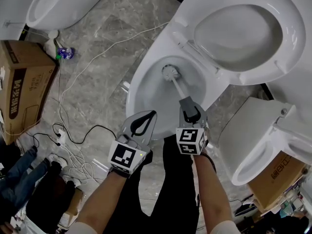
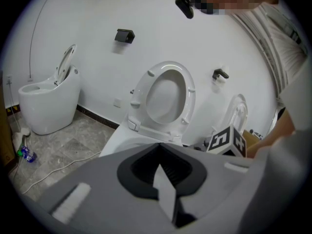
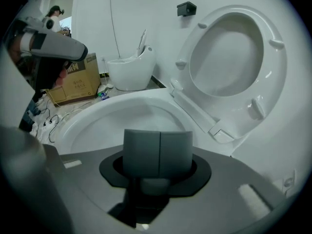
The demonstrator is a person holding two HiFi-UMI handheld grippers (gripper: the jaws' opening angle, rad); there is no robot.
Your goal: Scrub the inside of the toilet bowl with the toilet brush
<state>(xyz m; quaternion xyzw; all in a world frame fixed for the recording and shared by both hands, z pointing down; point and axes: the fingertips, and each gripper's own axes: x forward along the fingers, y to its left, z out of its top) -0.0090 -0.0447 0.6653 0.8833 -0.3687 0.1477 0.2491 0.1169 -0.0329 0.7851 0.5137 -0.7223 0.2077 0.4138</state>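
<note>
The white toilet bowl stands open, its seat and lid raised. A toilet brush has its head inside the bowl against the upper wall. Its pale handle runs down into my right gripper, which is shut on it just over the bowl's near rim. In the right gripper view the two pads meet over the bowl and the brush is hidden beneath them. My left gripper is shut and holds nothing, beside the bowl's front left rim. In the left gripper view the raised seat lies ahead.
Another toilet stands at the top left and a third at the right. A cardboard box sits at the left, with white cables and a small bottle on the grey tiled floor. People's legs show at the bottom left.
</note>
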